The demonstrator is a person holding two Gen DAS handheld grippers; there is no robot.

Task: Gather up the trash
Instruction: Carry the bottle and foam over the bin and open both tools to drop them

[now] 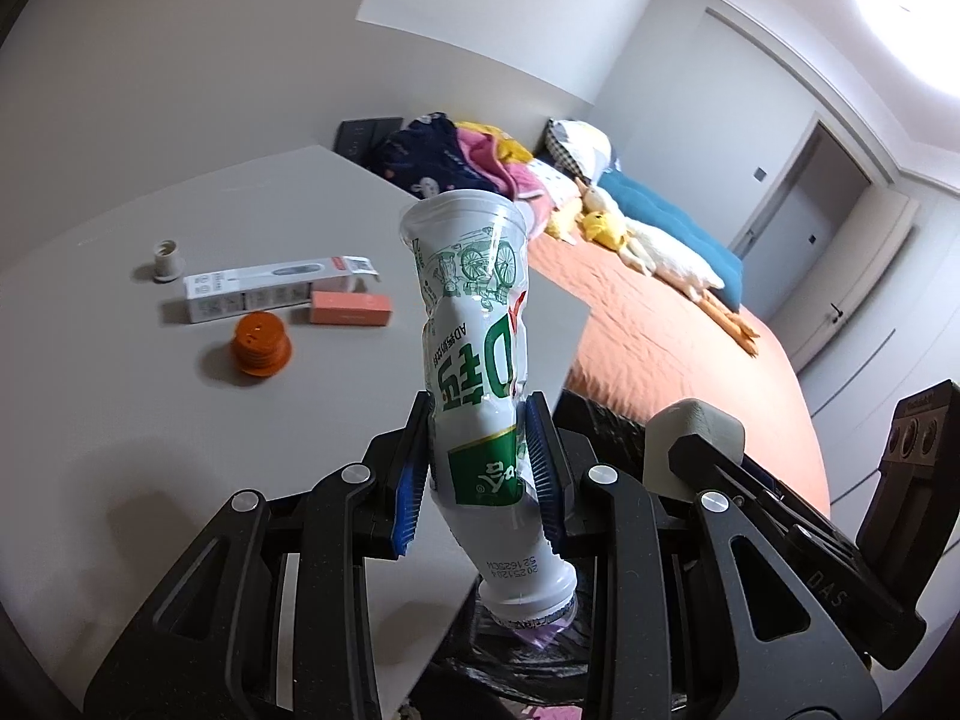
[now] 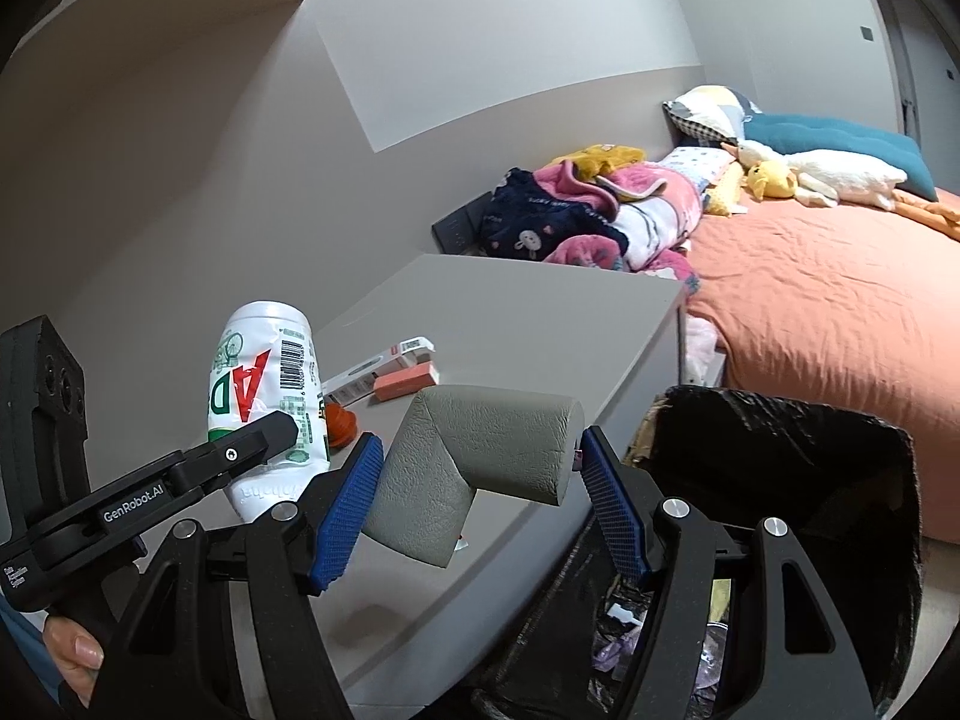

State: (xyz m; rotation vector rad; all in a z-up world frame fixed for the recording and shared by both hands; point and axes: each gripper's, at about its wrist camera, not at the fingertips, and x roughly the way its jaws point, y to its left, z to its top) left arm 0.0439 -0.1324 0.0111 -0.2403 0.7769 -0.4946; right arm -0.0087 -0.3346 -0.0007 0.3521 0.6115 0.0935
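Observation:
My left gripper (image 1: 478,414) is shut on a crushed white plastic bottle (image 1: 474,324) with a green label, held cap end down. The bottle (image 2: 264,384) also shows at the left of the right wrist view. Its cap end hangs above the black-lined trash bin (image 2: 780,480), which stands between the table and the bed. My right gripper (image 2: 480,447) is shut on a bent grey foam piece (image 2: 474,468), with a blue pad against each side. In the left wrist view the grey piece (image 1: 690,432) appears at the right.
A grey table (image 1: 120,420) holds a white box (image 1: 270,294), a pink box (image 1: 351,308), an orange round thing (image 1: 261,345) and a small white socket (image 1: 167,258). Behind it, a bed with an orange cover (image 2: 840,300) carries piled clothes (image 2: 588,216) and plush toys.

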